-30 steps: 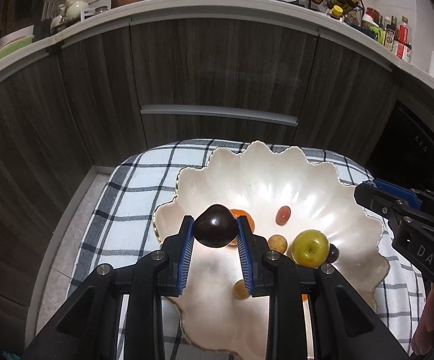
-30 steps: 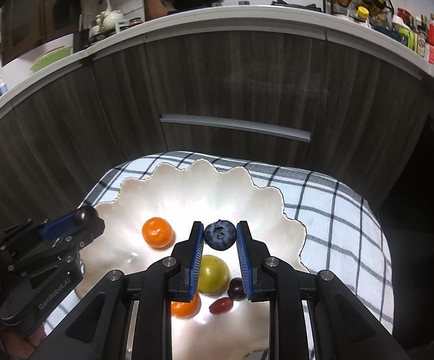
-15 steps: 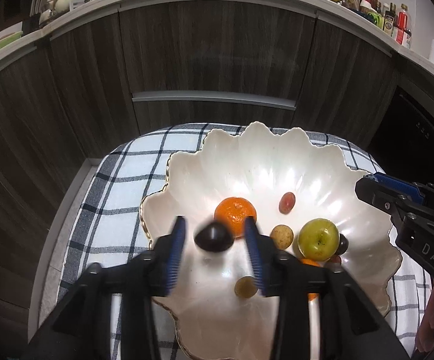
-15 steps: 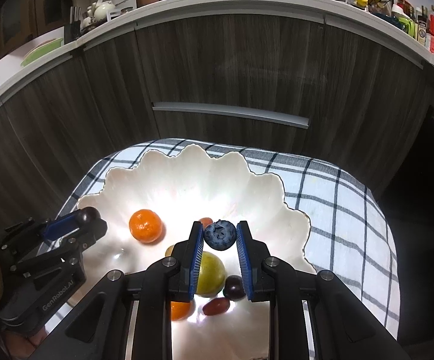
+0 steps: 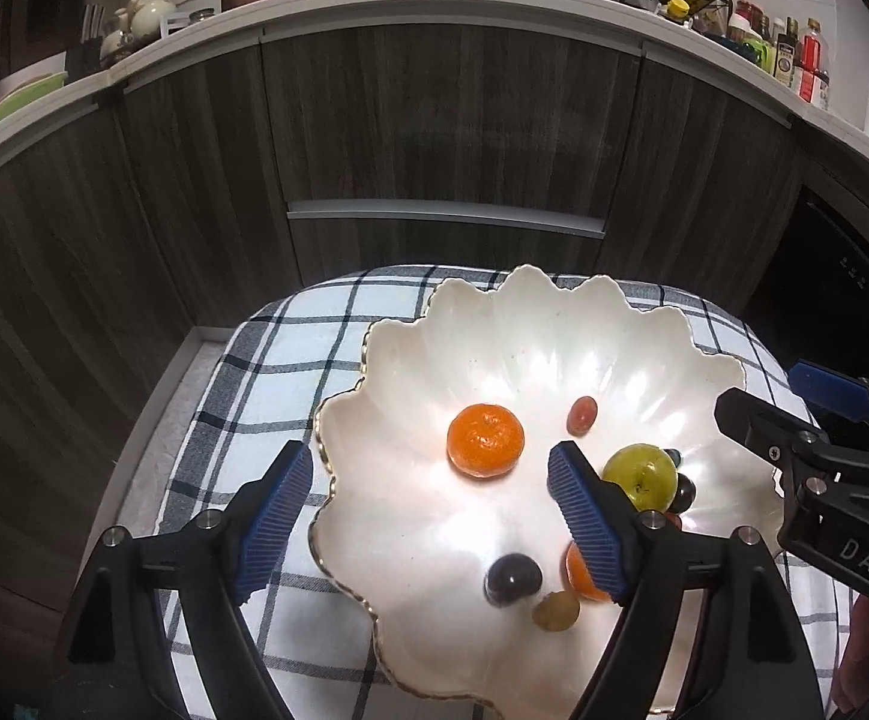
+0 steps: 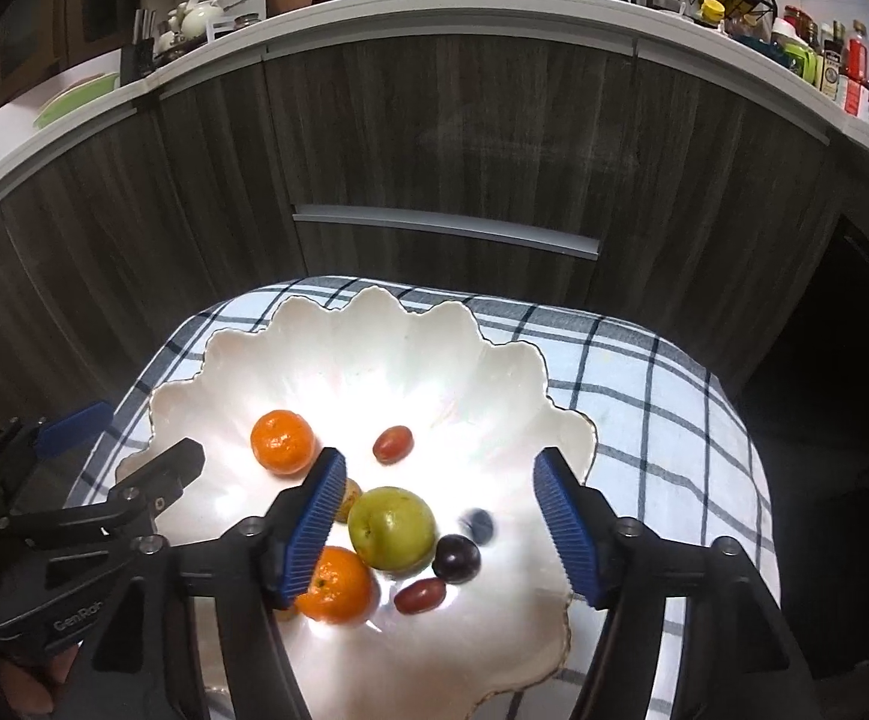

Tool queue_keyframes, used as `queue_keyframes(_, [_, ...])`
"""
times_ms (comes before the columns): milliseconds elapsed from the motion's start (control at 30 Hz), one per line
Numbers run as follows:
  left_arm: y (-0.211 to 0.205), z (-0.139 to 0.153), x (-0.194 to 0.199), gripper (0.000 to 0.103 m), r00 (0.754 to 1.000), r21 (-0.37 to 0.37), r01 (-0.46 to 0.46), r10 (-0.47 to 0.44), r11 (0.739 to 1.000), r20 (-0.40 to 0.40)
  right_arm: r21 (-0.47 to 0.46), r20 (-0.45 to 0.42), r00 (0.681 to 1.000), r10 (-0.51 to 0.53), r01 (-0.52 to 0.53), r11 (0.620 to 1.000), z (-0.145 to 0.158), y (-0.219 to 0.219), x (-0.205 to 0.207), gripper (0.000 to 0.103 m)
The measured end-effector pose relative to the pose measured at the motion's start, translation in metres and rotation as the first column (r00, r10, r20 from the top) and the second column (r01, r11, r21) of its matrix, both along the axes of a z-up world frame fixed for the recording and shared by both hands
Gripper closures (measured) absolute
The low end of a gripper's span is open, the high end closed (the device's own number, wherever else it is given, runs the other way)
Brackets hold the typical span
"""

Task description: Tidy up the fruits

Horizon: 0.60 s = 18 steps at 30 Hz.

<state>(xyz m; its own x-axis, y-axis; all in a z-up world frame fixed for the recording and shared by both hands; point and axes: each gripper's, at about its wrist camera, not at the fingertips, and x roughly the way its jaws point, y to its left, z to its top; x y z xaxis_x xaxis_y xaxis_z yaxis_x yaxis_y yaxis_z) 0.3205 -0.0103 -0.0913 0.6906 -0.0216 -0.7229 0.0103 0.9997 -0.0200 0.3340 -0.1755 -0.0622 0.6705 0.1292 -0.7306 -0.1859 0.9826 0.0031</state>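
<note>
now that both jaws are opening, the left hand-held gripper [image 5: 428,519] has dropped its dark plum [image 5: 512,579] and the right hand-held gripper [image 6: 434,519] its blueberry [image 6: 476,523] into the shell bowl [image 5: 554,324]; both deliveries look finished, grippers empty.
</note>
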Motion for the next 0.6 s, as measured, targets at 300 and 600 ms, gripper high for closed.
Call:
queue_keyframes(300, [0.005, 0.016, -0.017, 0.017, 1.0, -0.004, -0.014, 0.014, 1.0, 0.025, -0.001, 0.032, 0.999, -0.02, 0.02, 1.0, 0.017, 0.0, -0.019, 0.033])
queue_keyframes(600, [0.009, 0.031, -0.041, 0.016, 0.999, 0.0, -0.023, 0.023, 1.0, 0.049, 0.004, 0.065, 0.998, -0.026, 0.026, 1.0, 0.034, 0.0, -0.042, 0.033])
